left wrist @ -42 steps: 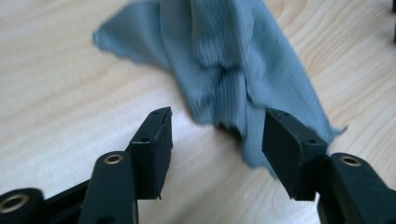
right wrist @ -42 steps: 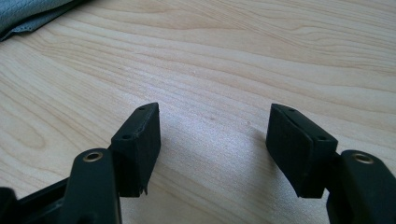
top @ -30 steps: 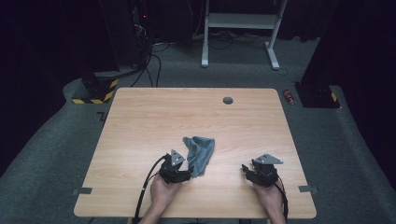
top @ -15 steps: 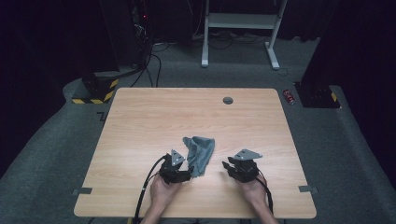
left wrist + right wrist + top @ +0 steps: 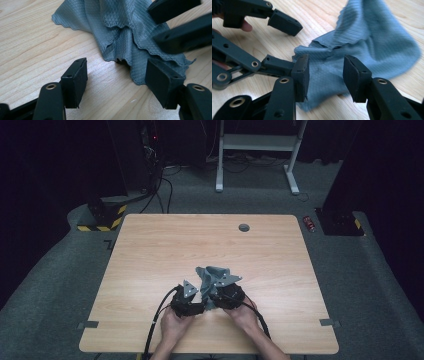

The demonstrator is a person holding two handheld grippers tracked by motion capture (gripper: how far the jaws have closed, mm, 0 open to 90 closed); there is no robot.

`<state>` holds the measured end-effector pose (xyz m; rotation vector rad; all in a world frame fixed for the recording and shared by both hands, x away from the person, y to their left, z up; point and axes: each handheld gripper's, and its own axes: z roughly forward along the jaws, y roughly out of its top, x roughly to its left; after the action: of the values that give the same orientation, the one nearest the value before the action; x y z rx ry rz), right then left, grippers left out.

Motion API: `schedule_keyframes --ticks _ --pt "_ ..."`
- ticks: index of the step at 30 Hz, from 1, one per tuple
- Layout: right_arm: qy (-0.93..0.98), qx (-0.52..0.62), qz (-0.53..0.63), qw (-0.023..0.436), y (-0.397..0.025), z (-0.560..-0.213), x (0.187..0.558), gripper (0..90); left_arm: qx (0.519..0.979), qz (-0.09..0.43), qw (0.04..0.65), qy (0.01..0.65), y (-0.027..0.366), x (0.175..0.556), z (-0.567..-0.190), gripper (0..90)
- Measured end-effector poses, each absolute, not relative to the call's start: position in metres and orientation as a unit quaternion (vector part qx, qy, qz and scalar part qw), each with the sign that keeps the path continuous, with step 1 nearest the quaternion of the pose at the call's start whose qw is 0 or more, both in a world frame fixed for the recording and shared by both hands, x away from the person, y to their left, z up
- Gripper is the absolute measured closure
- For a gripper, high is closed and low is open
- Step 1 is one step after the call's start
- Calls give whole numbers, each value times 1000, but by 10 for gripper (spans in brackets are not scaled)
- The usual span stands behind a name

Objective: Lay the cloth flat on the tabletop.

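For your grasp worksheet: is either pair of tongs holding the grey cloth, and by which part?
Nothing is held. The left tongs stand open before the crumpled grey textured cloth; the right tongs are open over its near edge, jaws not closed.

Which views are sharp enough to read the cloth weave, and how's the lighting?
Left gripper view: the grey cloth is crisp, its diamond weave readable; the other claw at top right is soft. Right gripper view: the cloth blurs toward its far edge, sharper near the jaws. High view: the table is evenly lit, the room around it dark.
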<state>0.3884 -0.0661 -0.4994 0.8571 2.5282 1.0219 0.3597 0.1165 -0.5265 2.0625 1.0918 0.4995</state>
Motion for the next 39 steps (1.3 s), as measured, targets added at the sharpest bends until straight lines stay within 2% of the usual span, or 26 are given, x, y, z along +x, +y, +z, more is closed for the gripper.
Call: schedule_keyframes --ticks 5,7,9,12,15,20,22,26,32,34,39 --pt "884 290 332 152 -57 -506 391 556 803 195 369 425 116 360 -527 346" --pt "888 292 321 153 -56 -508 392 586 804 195 368 425 117 360 -526 346" --pt "893 286 308 162 -55 -510 393 648 804 195 368 425 117 360 -526 346" --pt "894 285 301 171 -57 -508 393 817 804 195 368 425 117 360 -526 346" --pt "892 282 301 184 -60 -507 391 893 803 195 369 425 116 360 -527 346" --pt "882 298 320 178 -72 -504 390 892 803 195 369 426 116 360 -527 344" --pt "877 301 331 174 -74 -502 391 796 803 195 369 426 116 360 -527 344" --pt "879 296 332 171 -65 -504 392 679 803 195 369 426 116 360 -527 344" --pt "879 303 330 164 -52 -511 397 585 804 195 367 425 117 360 -526 344" --pt "881 302 325 167 -49 -512 398 603 804 195 367 425 117 360 -526 344" --pt "883 304 312 174 -51 -512 401 799 803 195 368 426 116 360 -526 344"
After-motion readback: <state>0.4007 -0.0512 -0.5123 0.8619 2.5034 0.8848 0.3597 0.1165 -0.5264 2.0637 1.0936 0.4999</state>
